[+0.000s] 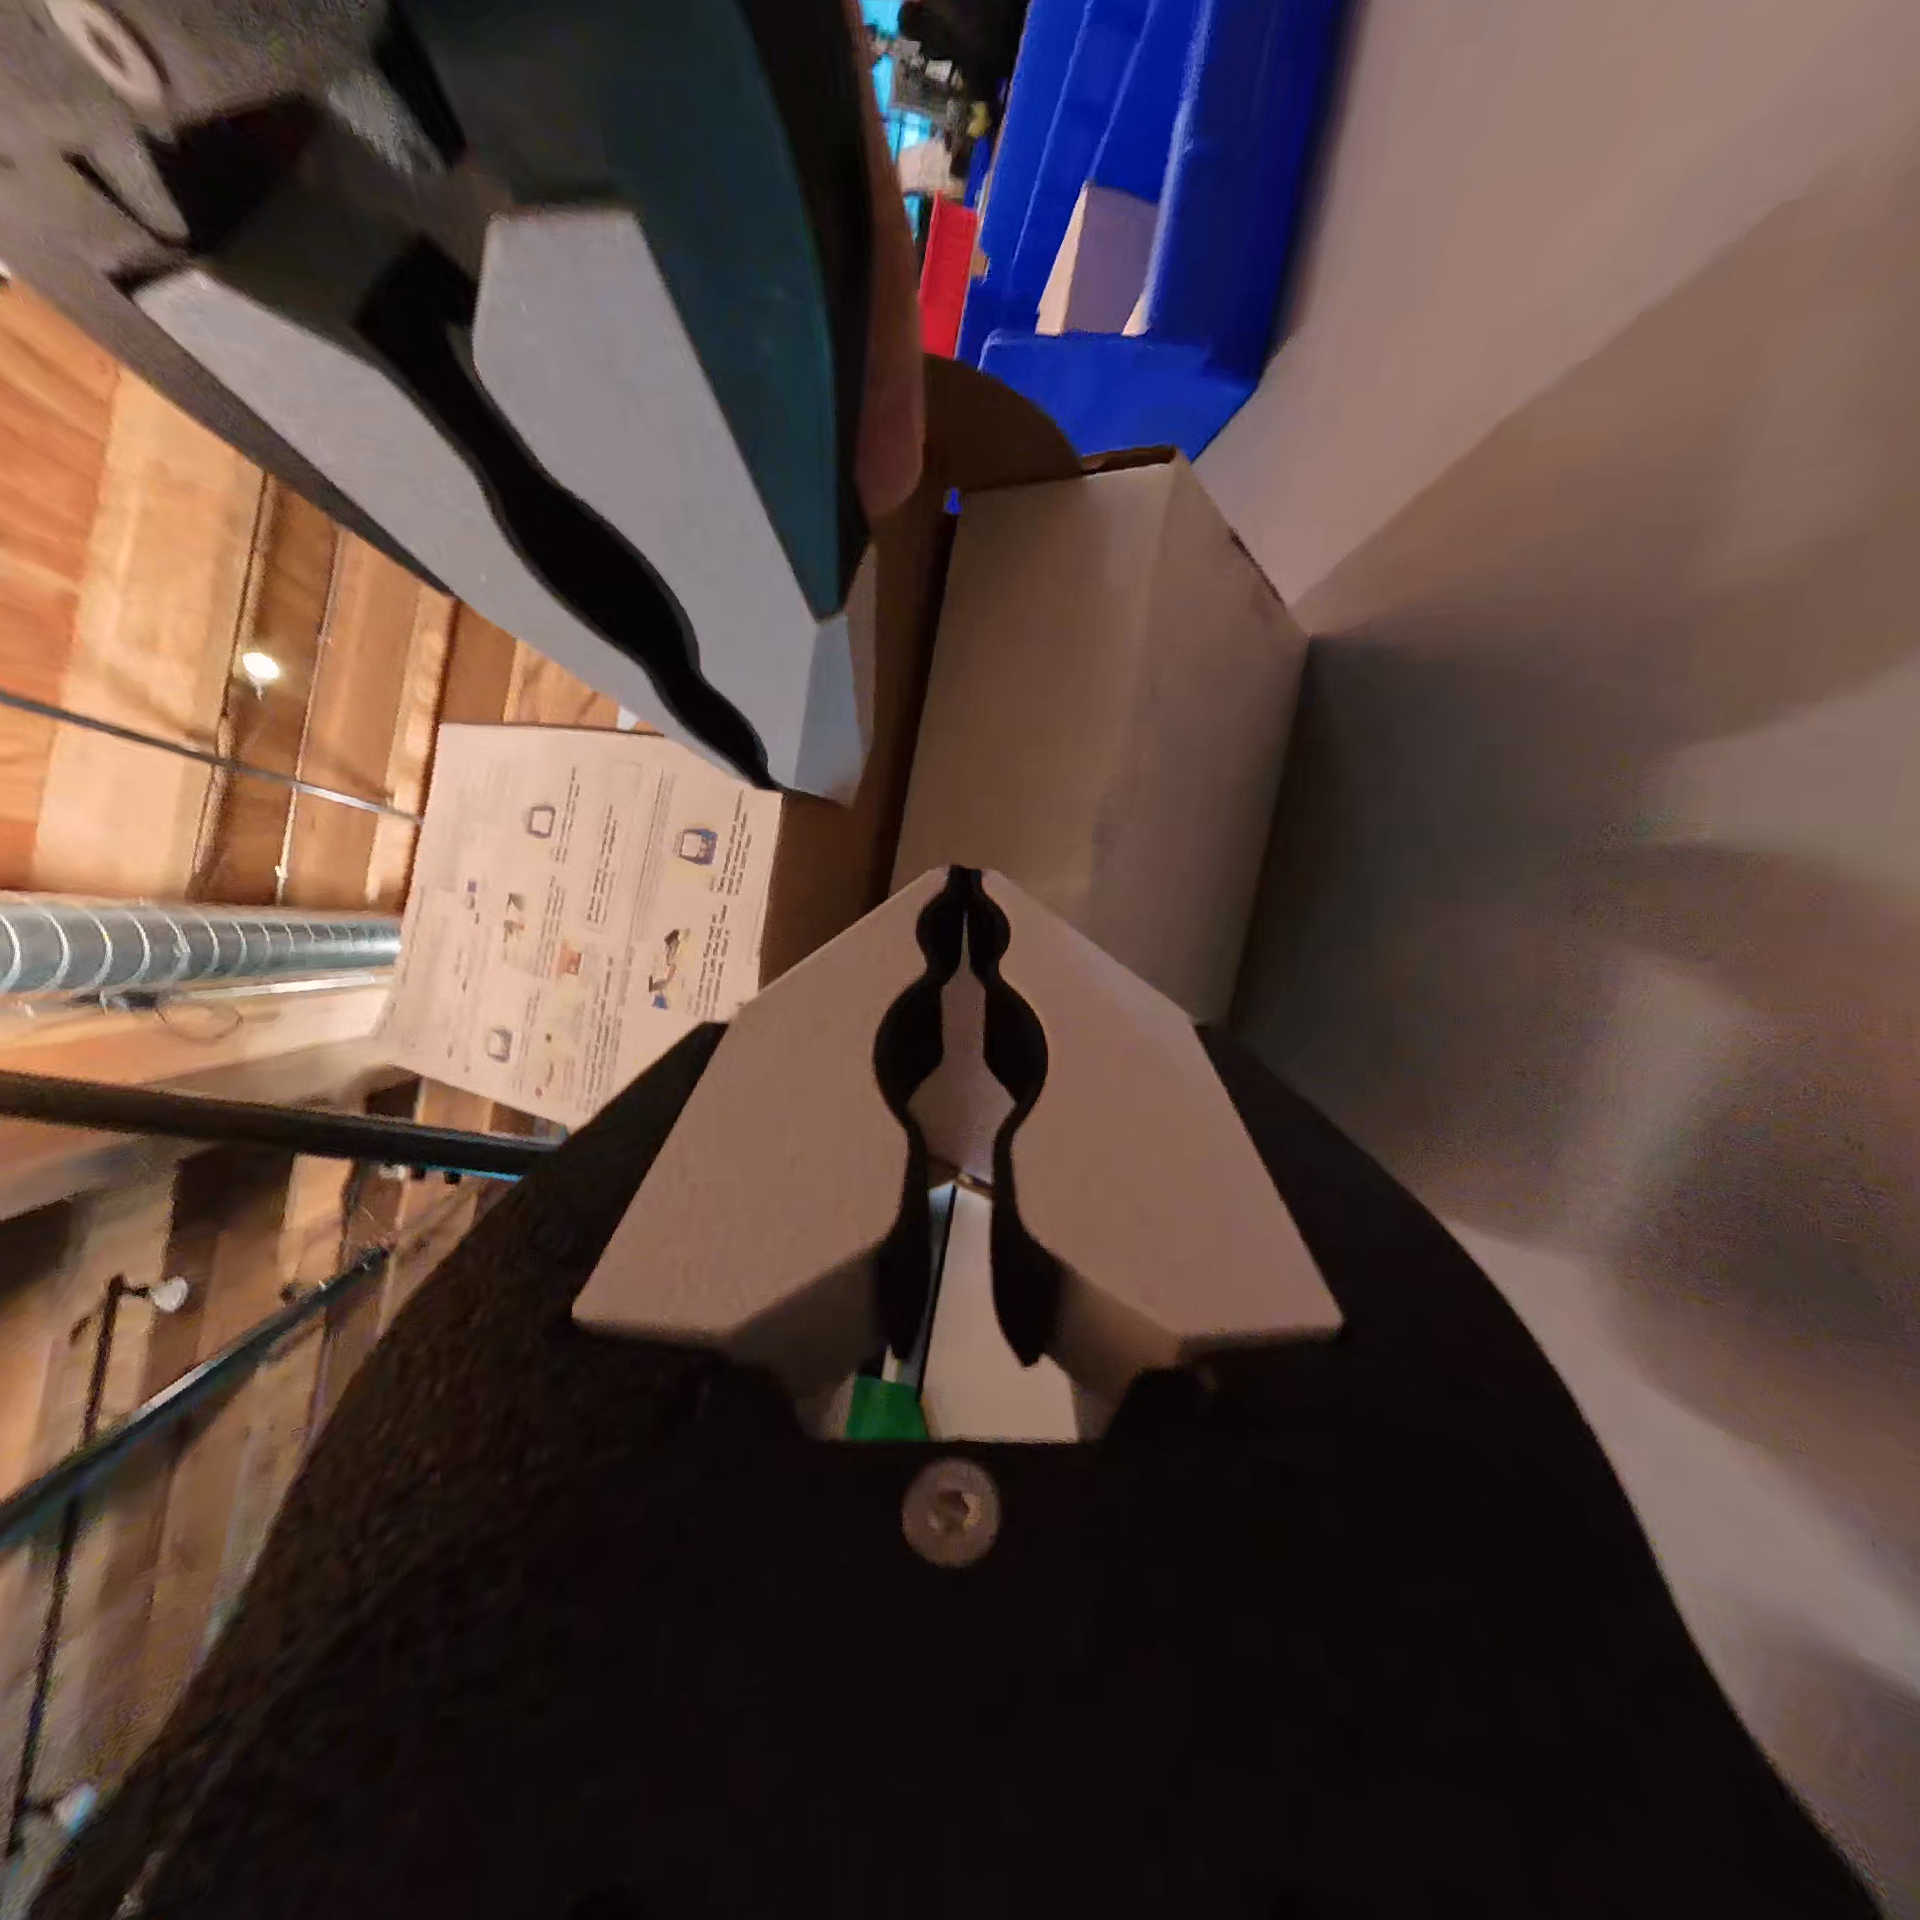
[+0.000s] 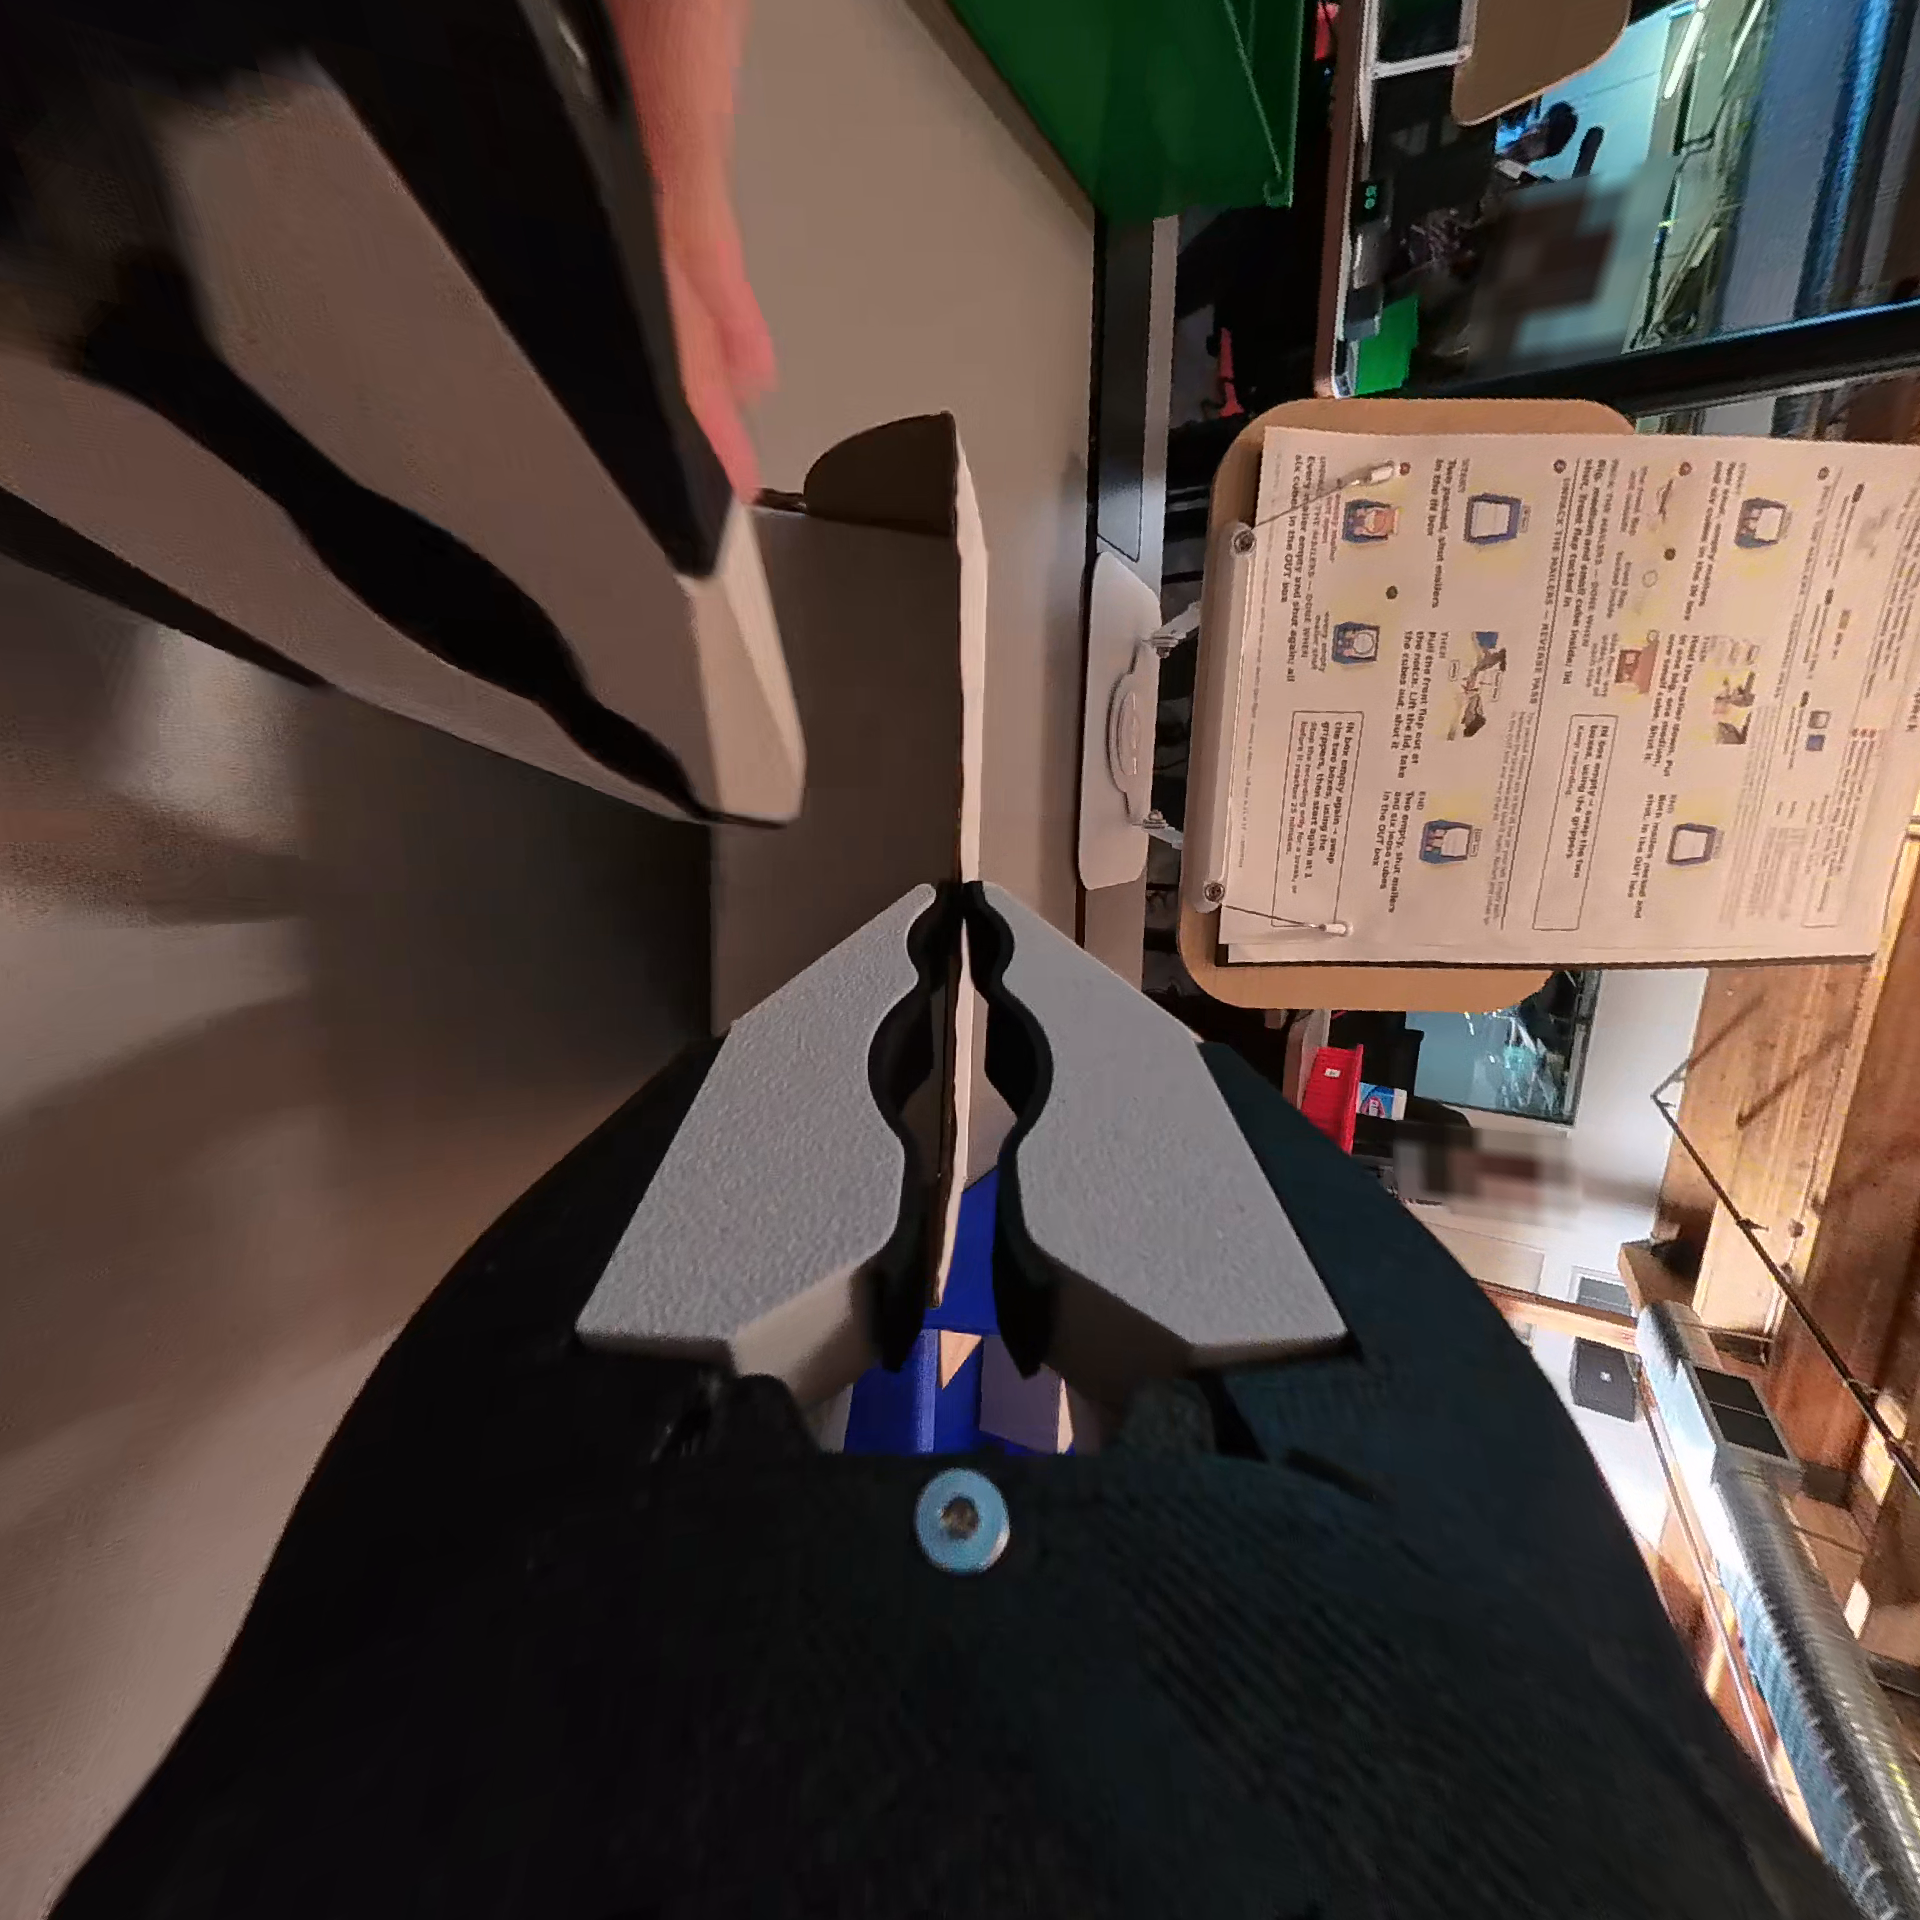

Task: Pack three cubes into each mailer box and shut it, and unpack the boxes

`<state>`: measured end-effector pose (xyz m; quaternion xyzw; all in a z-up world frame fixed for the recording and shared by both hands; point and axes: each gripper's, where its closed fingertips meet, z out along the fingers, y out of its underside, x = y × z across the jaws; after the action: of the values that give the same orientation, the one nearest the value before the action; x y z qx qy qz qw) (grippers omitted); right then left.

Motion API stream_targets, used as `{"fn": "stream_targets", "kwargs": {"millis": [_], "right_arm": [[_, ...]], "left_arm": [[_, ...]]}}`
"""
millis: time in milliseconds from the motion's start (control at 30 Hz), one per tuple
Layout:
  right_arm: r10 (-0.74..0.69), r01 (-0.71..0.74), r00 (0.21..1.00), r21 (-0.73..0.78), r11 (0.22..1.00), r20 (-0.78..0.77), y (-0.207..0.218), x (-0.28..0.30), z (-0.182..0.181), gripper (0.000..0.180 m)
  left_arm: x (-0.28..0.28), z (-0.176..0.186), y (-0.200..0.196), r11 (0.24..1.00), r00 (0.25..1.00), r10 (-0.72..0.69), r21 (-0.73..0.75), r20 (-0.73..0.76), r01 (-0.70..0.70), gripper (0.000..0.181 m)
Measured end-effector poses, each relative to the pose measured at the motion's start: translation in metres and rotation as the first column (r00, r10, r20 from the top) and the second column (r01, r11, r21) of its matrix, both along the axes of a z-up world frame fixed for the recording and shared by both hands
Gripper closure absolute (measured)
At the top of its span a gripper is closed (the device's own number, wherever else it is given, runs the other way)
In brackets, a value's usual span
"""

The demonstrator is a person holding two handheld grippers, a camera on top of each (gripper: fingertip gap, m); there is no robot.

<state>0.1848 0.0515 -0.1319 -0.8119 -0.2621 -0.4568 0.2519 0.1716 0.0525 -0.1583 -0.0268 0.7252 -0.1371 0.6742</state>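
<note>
A white mailer box with a brown inside lies on the grey table; both views are turned sideways. My left gripper is shut, with a thin pale panel of the box showing between its fingers. My right gripper is shut on the edge of a raised cardboard panel of the same box, white on one side and dark brown on the other. Each gripper shows in the other's view, upper left, its tips at the box: the right gripper, the left gripper. No cube shows clearly.
Blue bins and a red bin stand beyond the box. A green bin sits by the table edge. A blue bin shows behind my right fingers. An instruction sheet on a board stands past the table edge.
</note>
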Motion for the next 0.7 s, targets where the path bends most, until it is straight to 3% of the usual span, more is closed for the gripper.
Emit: {"fn": "stream_targets", "kwargs": {"millis": [200,300,467,633,700], "right_arm": [[0.083,-0.080,0.992,0.038,0.996,-0.091,0.004,-0.003,0.007,0.180],[0.119,-0.109,0.984,0.087,0.990,-0.130,0.011,-0.003,0.020,0.180],[0.141,-0.135,0.985,0.070,0.988,-0.103,0.015,0.001,0.028,0.180],[0.142,-0.137,0.989,0.091,0.986,-0.050,0.025,0.018,0.043,0.180],[0.117,-0.115,0.993,0.076,0.990,-0.014,0.031,0.038,0.048,0.180]], "left_arm": [[0.005,-0.037,0.007,0.992,0.971,0.122,0.007,-0.203,-0.123,0.181],[-0.002,-0.053,0.001,0.995,0.969,0.103,0.011,-0.226,-0.103,0.181],[0.004,-0.008,0.011,0.982,0.990,0.096,-0.153,-0.103,-0.111,0.181],[0.021,-0.044,0.028,0.952,0.916,0.147,-0.199,-0.374,-0.234,0.181],[0.019,-0.045,0.028,0.941,0.913,0.146,-0.230,-0.380,-0.247,0.181]]}}
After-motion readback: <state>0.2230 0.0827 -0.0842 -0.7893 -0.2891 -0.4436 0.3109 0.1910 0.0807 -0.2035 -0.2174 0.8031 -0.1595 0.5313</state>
